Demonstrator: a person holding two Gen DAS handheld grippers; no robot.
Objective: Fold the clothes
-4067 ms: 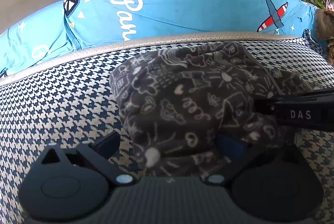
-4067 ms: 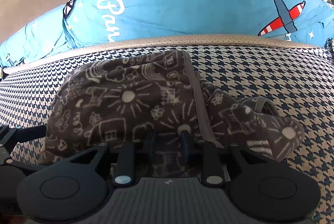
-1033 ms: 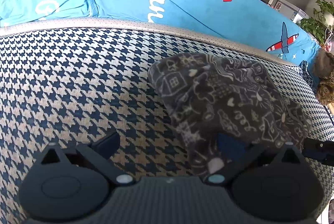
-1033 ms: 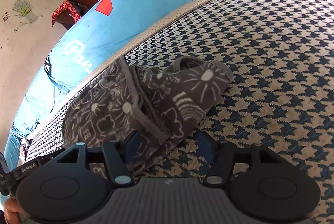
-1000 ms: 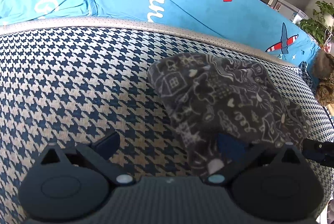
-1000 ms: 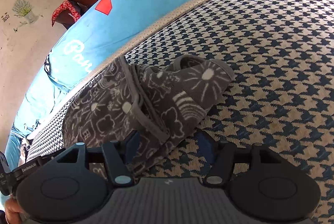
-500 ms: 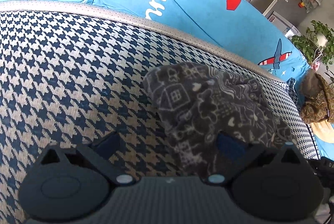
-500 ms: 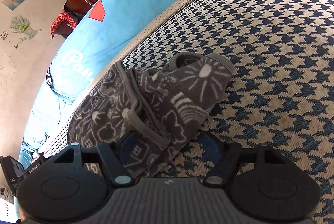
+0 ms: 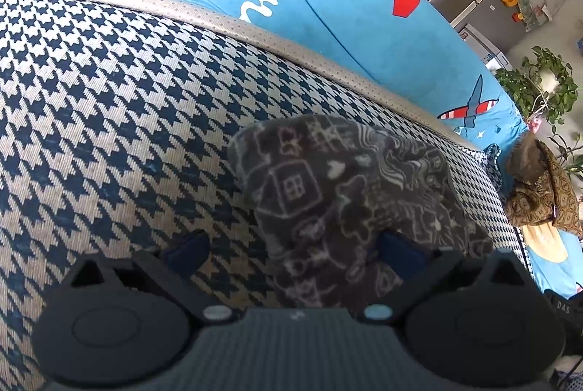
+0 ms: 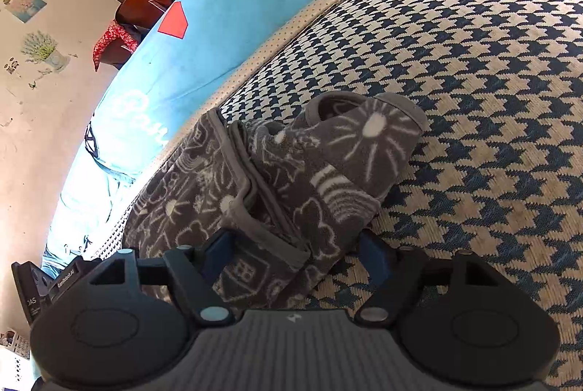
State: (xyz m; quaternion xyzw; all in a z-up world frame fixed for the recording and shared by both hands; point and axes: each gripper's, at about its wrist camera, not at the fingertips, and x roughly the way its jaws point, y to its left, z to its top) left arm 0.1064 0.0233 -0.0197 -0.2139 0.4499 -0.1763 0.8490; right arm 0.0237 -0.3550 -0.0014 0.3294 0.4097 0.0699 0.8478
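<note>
With my right gripper (image 10: 295,254) opening astride the folded grey garment (image 10: 277,179) and the left gripper (image 9: 291,250) spread, I judged a clean release best.

I see a soft grey cloth (image 10: 291,179) with white doodles, on a blue-and-cream zigzag check cushion (image 9: 109,92).

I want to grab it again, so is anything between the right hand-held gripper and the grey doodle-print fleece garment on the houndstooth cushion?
Nothing visible. The grey doodle-print fleece garment already lies between the opening jaws of the right hand-held gripper.
</note>
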